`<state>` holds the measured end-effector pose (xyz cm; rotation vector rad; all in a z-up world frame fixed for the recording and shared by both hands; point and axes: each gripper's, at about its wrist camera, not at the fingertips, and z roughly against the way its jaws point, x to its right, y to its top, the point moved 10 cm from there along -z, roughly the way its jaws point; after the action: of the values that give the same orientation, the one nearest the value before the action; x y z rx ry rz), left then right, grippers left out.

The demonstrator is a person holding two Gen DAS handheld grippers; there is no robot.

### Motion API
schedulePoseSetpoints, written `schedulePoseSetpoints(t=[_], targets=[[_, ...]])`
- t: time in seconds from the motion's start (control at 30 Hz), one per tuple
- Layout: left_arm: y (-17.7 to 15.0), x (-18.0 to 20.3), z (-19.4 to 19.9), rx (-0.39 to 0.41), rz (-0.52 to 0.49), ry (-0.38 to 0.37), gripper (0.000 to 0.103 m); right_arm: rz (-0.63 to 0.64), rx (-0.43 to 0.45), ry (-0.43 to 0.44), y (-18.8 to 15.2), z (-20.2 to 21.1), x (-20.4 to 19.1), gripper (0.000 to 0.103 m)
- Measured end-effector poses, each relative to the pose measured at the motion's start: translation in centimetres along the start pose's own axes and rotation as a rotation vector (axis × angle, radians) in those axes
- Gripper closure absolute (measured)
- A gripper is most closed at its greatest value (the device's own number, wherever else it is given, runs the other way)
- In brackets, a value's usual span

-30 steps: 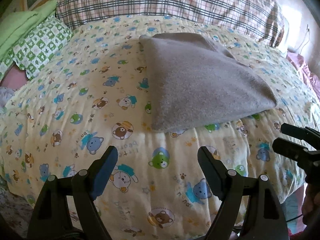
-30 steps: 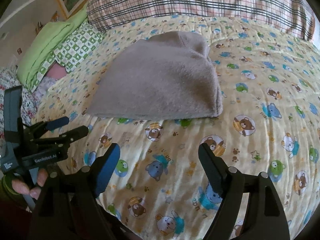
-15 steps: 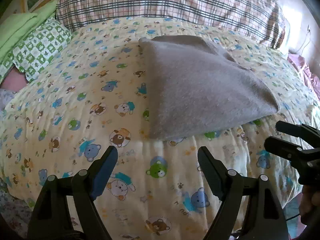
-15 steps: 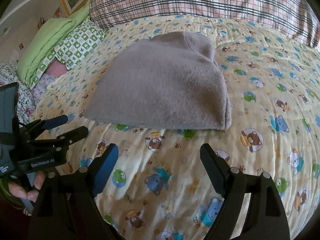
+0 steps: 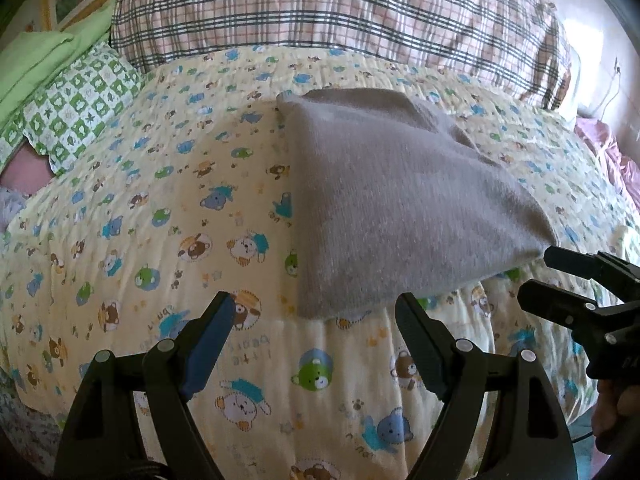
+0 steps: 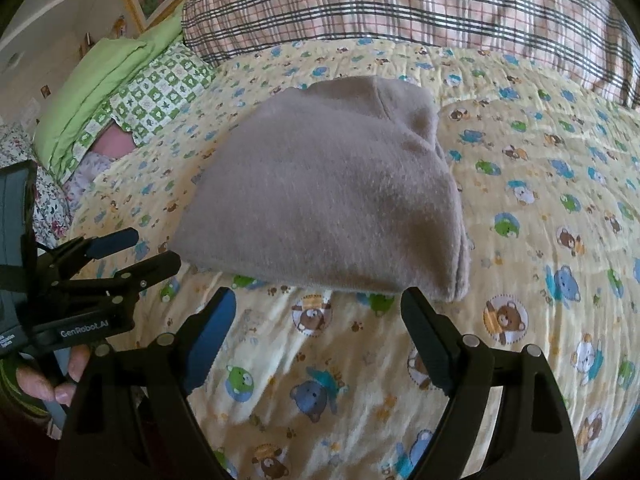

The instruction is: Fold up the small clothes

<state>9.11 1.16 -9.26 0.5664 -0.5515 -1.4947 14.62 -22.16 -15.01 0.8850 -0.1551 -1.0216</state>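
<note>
A grey fleece garment (image 5: 392,208) lies folded flat on a yellow bear-print quilt (image 5: 168,216); it also shows in the right wrist view (image 6: 328,196). My left gripper (image 5: 314,322) is open and empty, its jaws just short of the garment's near left corner. My right gripper (image 6: 318,314) is open and empty, its jaws at the garment's near edge. Each gripper shows in the other's view: the right one (image 5: 560,280) by the garment's near right corner, the left one (image 6: 136,252) by the near left corner.
A plaid pillow (image 5: 320,4) lies across the back of the bed. A green checked pillow (image 5: 76,104) and a light green one (image 6: 100,76) lie at the back left. Pink cloth (image 5: 612,160) lies at the right edge.
Both grippers have moved forward toward the garment's near edge, so it now sits closer and larger in both views. Both stay open.
</note>
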Motion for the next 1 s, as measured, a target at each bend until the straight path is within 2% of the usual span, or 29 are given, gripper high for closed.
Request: schedulePoseSetpoints(t=[1.0], targets=[[0.7,0.6,-0.6,-0.005,0.014,-0.007,0.02,-0.008,0.002,0.018,1.5,-0.7,0.1,0.017]])
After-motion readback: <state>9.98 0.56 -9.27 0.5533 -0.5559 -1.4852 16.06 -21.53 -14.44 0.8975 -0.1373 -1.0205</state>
